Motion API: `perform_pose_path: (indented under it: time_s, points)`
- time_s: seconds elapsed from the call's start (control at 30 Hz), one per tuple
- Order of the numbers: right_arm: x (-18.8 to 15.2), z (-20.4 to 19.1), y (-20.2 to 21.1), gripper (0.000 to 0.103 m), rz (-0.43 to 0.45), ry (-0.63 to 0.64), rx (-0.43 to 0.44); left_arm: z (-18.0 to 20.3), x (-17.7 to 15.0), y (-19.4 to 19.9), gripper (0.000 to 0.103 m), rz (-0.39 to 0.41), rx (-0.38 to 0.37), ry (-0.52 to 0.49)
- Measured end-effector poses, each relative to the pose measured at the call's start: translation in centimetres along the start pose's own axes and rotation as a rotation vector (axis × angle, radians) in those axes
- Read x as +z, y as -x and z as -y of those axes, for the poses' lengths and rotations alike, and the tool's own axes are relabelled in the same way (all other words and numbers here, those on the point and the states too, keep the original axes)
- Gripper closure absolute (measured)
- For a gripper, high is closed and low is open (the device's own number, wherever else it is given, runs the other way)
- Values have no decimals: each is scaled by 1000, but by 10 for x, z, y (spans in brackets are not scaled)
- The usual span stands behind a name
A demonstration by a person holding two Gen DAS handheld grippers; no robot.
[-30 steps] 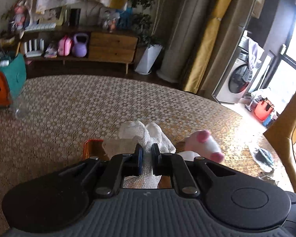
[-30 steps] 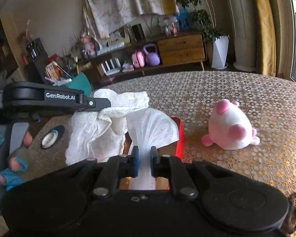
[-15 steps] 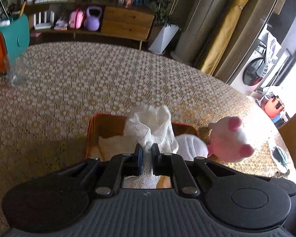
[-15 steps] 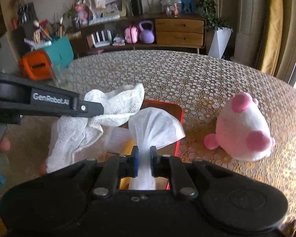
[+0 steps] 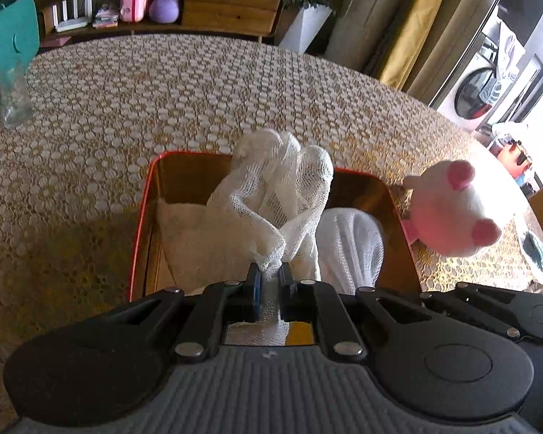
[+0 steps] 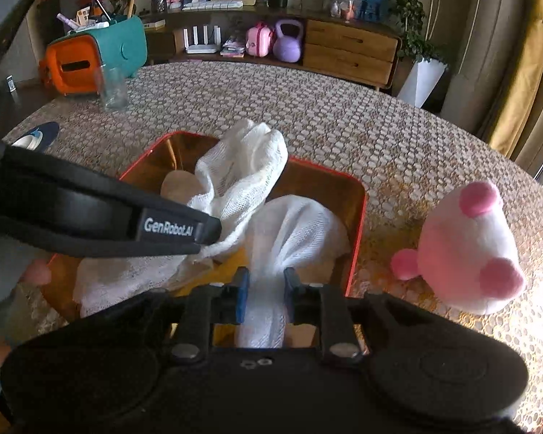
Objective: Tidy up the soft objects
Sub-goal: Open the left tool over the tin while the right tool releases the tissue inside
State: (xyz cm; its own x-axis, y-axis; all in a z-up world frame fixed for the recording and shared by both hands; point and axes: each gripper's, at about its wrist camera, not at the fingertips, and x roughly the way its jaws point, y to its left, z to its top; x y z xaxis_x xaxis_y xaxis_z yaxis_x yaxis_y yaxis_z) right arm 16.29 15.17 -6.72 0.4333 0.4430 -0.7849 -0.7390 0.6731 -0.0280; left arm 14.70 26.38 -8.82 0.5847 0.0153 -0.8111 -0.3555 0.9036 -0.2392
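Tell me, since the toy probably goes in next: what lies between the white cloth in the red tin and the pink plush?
Only the red tin's side wall and a strip of bare tablecloth separate the white cloth from the pink plush; the right wrist view shows it.

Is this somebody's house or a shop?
Most likely a house, a living room: a wooden sideboard with toys, a potted plant, curtains and a washing machine nearby.
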Motion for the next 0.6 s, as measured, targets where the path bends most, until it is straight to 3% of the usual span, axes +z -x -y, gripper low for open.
perform_pose_path:
  time_s: [0.2, 0.43, 0.6]
  points:
    - [-6, 6, 3, 71, 2, -24, 29, 0, -4, -6, 92, -17, 37, -16]
    - [-7, 10, 12, 64, 15, -47, 49, -2, -5, -2, 88, -11, 23, -2]
    - [-8, 13, 22, 56, 33, -68, 62, -2, -5, 7, 65, 8, 19, 4]
